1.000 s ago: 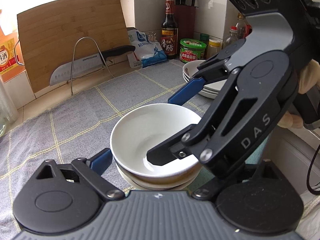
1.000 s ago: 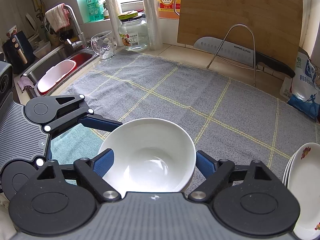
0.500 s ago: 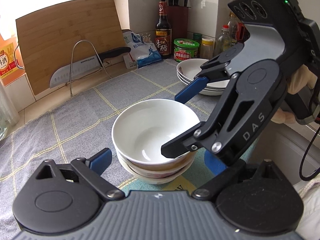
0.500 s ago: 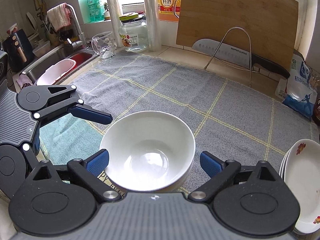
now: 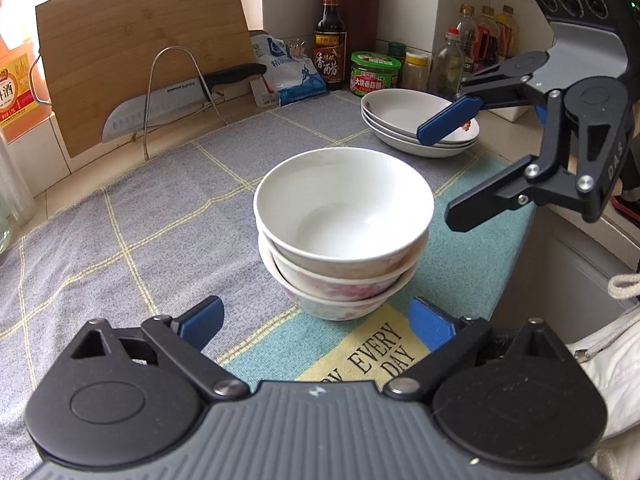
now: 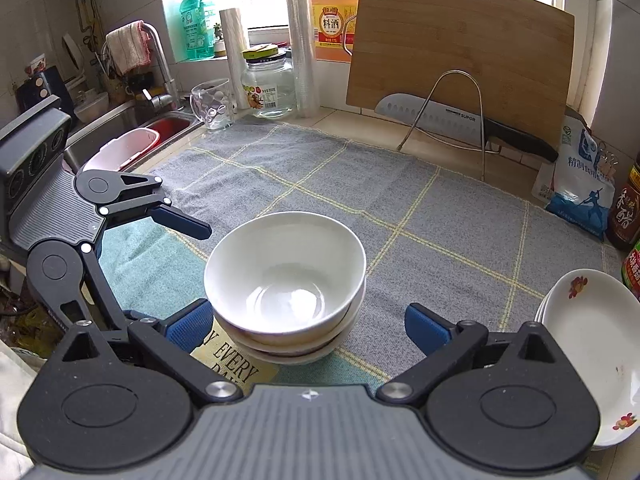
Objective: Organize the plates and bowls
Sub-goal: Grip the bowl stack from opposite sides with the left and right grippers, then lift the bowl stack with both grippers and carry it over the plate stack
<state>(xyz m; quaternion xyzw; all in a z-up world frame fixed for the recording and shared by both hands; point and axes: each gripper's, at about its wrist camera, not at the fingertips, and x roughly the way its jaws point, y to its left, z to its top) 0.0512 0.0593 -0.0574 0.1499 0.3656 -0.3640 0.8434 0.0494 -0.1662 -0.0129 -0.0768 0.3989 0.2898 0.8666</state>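
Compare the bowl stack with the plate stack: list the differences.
The bowl stack is deep-sided and tall; the plate stack is shallow and low. The bowl stack sits at the towel's near edge, the plate stack at the far right corner, partly off it. Both count three white, flower-patterned pieces, and neither is gripped.

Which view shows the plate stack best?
The left wrist view: the plate stack sits whole on the counter, its layered rims countable, with only the right gripper finger crossing its front edge. The right wrist view shows the plates cut off at the frame's right side, partly behind that gripper's own body.
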